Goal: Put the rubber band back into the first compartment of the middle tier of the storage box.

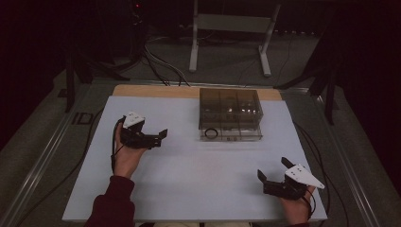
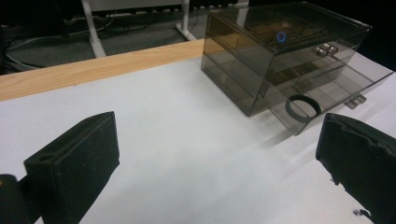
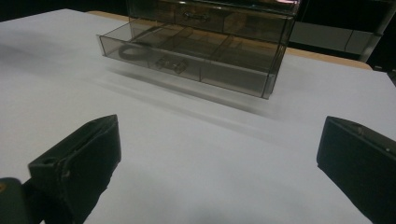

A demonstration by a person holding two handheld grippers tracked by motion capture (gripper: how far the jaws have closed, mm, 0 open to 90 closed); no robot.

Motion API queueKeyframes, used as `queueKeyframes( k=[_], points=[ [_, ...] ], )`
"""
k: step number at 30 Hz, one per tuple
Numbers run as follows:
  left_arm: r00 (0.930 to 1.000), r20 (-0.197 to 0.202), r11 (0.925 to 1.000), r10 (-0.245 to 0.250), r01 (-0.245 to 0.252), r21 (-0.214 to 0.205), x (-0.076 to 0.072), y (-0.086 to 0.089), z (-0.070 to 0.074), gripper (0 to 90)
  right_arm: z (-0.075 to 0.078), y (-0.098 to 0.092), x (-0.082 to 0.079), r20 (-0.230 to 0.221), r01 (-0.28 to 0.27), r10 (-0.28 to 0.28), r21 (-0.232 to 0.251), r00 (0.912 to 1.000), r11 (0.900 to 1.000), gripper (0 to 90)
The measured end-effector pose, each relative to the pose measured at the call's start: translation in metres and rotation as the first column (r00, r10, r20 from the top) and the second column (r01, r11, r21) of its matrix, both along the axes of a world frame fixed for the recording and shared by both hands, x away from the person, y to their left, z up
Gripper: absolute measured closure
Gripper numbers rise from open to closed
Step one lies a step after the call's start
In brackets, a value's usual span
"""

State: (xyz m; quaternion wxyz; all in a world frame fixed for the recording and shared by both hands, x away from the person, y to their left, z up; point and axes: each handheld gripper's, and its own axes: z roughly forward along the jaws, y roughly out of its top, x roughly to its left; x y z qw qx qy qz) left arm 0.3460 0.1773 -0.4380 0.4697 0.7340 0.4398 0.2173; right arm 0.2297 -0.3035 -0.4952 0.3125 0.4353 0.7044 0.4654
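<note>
Smoky drawer box beyond both spread tools

Dim room lighting is leaving the surroundings nearly black while the white surface is glowing palely. The smoky drawer box is casting a soft shadow; near fingers are looking blurred.

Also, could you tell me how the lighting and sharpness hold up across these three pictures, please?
High view: dim, the room beyond the table nearly black, small glints on the smoky clear drawer box. Left gripper view: box sharp, a blue ring of light reflected on its top, the near jaws soft. Right gripper view: the open bottom drawer casts a soft shadow on the white top, and the jaws are blurred.
</note>
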Motion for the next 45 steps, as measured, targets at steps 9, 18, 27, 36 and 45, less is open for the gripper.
queueKeyframes(
  k=[9, 18, 27, 36, 45],
  points=[
    [0.9975, 0.064, 0.9991, 0.029, -0.031, 0.03, -0.02, 0.021, -0.011, 0.4, 0.0, 0.002, 0.0, -0.002, -0.009, 0.009, -0.005, 1.0, 0.9999, 0.2],
    [0.9913, 0.114, 0.9965, 0.065, -0.071, 0.044, -0.044, 0.039, -0.023, 0.4, -0.001, 0.004, 0.0, -0.004, -0.015, 0.015, -0.01, 0.9999, 0.9998, 0.2],
    [0.9886, 0.119, 0.9938, 0.093, -0.1, 0.05, -0.066, 0.055, -0.039, 0.3, -0.003, 0.007, 0.001, -0.015, -0.028, 0.028, -0.008, 0.9995, 0.9996, 0.2],
    [0.9872, 0.124, 0.9929, 0.1, -0.107, 0.052, -0.086, 0.069, -0.049, 0.4, -0.004, 0.013, 0.004, -0.022, -0.044, 0.043, -0.011, 0.9988, 0.999, 0.1],
    [0.9839, 0.133, 0.9912, 0.119, -0.126, 0.042, -0.104, 0.077, -0.056, 0.4, -0.005, 0.016, 0.007, -0.022, -0.051, 0.051, 0.001, 0.9985, 0.9987, 0.1]
  ],
)
